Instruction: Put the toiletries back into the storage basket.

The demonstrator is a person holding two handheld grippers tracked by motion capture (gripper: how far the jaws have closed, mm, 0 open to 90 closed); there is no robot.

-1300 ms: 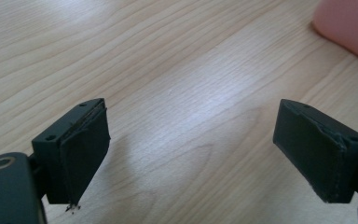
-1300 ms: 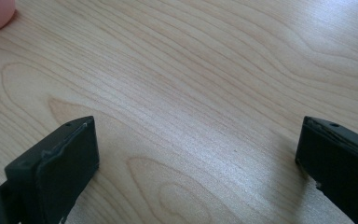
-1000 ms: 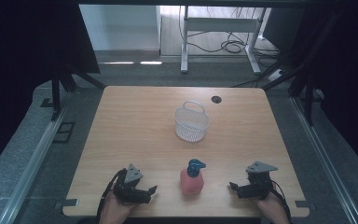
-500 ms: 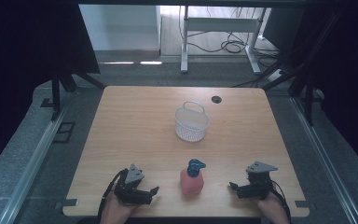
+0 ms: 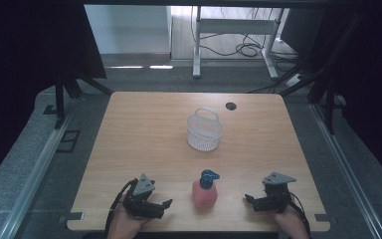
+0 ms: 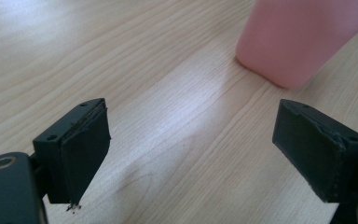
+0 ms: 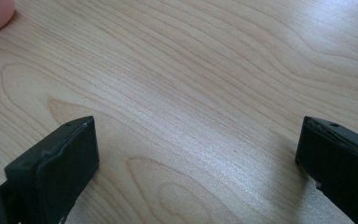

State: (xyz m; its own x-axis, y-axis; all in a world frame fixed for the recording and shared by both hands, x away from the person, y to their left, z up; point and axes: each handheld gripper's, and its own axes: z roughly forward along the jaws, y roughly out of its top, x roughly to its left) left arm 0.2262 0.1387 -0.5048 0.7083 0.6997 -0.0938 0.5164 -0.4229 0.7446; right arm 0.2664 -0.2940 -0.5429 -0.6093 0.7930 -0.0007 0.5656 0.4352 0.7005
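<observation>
Pink bottle [image 5: 205,193], wooden table [image 5: 149,134], dark room

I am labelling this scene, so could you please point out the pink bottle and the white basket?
pink bottle [image 5: 205,193], high view, on its pink body below the blue cap.
white basket [image 5: 205,135], high view, on its mesh wall.

Your left gripper [image 6: 191,154] sits low over wooden table [image 6: 121,56], jaws spread wide, nothing between them but bare wood grain. Left jaw pad shows worn edge with small frayed bit hanging at bottom corner. Right jaw stands at frame's right edge, partly cut off. Pink bottle [image 6: 298,37] stands ahead, toward upper right, base on table, top out of frame, blurred. Bottle lies beyond right jaw's tip, apart from it, no contact. Soft light glare on wood between jaws.
</observation>
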